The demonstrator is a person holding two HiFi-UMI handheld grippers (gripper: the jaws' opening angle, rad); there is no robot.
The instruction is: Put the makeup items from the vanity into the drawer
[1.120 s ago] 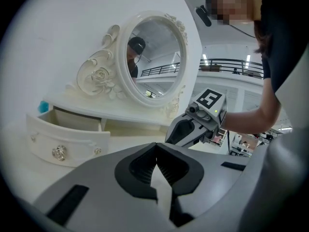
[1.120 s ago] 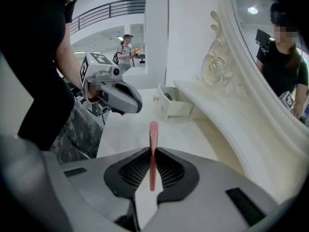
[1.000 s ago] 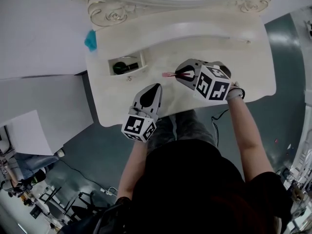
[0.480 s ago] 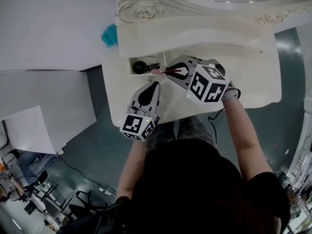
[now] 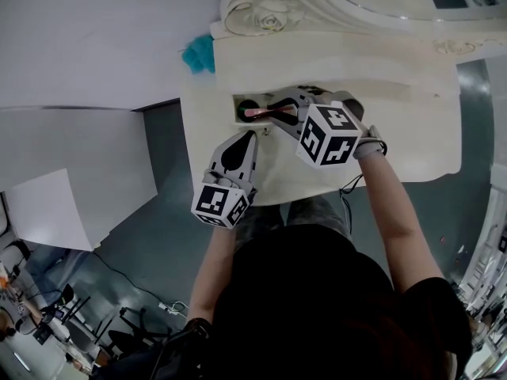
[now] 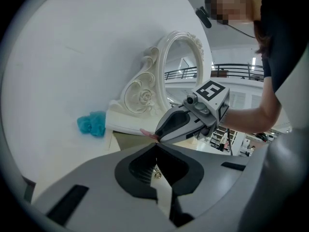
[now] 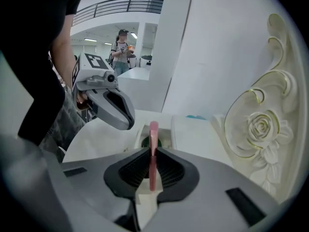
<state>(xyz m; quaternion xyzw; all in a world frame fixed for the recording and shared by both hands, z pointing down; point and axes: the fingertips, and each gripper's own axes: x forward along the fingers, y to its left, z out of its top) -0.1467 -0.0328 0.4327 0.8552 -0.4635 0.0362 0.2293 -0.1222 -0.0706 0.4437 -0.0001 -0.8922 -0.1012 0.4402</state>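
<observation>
Pink stick (image 7: 153, 132) carried to the drawer (image 5: 236, 105) in my right tongs (image 7: 153, 150)

The stick looks light, stiff and smooth, so I judge it could pivot. The right tongs clamp it edge-on near its rear half, and mid-length would be steadier. A second ago it hung over the bench's middle; now its tip is above the open drawer at the bench's left edge. My left tongs (image 6: 155, 146) are closed and empty beside it.

From here I see the cream vanity top (image 5: 396, 101), with its carved mirror frame (image 5: 265, 18) standing along the back edge. Its small drawer (image 5: 237, 119) is open near the left end, with a dark round item (image 5: 247, 111) inside. A teal clump (image 5: 198, 54) sits just beside the back left corner.
</observation>
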